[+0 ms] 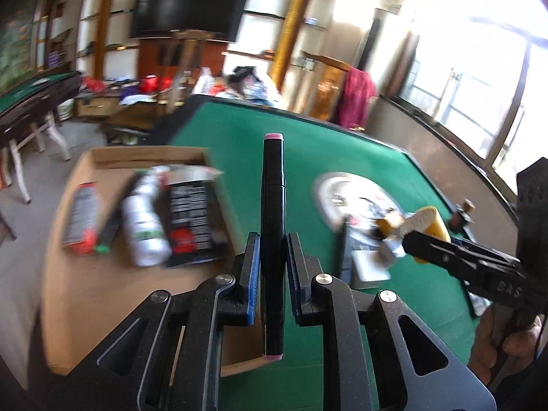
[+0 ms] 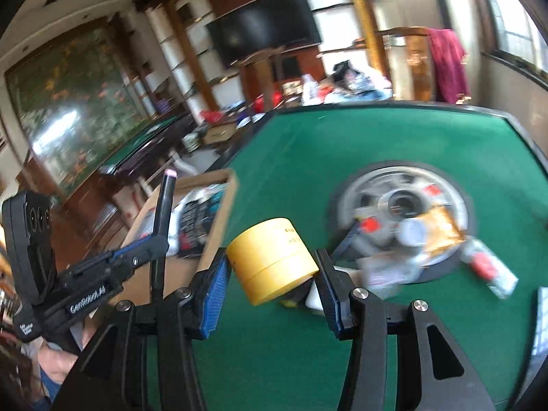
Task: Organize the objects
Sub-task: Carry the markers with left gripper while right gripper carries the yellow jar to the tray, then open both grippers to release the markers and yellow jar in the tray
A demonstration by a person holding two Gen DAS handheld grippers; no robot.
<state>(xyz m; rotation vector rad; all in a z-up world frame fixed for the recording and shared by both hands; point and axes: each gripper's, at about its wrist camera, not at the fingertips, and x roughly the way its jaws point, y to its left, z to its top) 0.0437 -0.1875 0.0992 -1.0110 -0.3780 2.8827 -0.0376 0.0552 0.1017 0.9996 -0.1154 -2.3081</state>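
Green felt table (image 2: 342, 144); blurred, cluttered room.

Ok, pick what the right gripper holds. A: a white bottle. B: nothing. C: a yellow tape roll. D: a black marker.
C: in the right wrist view the right gripper has its blue pads on either side of the yellow tape roll, lifted off the green table; the black marker is in the left gripper.
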